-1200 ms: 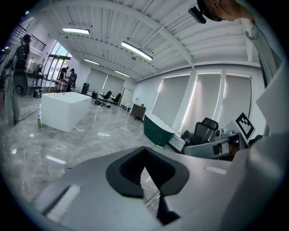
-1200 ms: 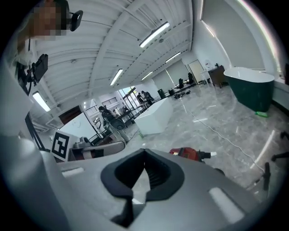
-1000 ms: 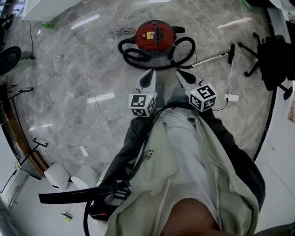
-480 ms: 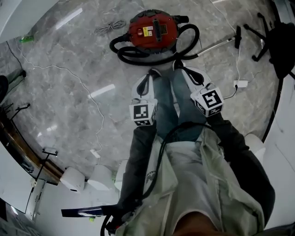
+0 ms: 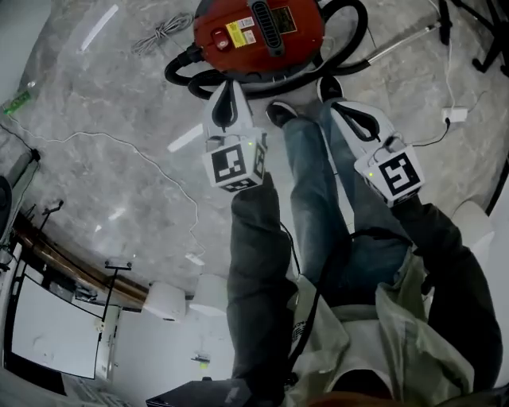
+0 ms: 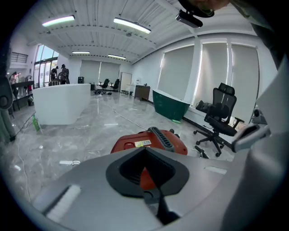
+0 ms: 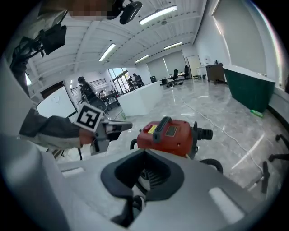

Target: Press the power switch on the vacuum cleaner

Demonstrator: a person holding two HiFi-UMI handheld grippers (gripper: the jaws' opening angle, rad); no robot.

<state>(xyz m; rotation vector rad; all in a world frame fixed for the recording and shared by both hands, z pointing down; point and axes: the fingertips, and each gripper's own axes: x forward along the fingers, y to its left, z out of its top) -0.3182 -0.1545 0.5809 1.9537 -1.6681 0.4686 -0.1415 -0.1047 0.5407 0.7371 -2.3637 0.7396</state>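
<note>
2 grippers: left gripper (image 5: 226, 86) and right gripper (image 5: 336, 105), both pointed toward the far side.
Left jaws: pressed together, nothing between them.
Right jaws: likewise together, empty.
Vacuum cleaner (image 5: 258, 36): red, standing on the floor (image 5: 119, 159) at the far edge of the head view, with black hose (image 5: 195, 75) coiled round its near side.
Long axis: black carry handle (image 5: 266, 20) running near to far across the top.
Power switch: not picked out with certainty; probably on the top face beside the carry handle.
Key relation: Vacuum cleaner ahead of and below both tips; left tip just beside its near-left rim, right tip farther off to the right.
Likely move: left gripper forward and down, closed tip used as a poker.
</note>
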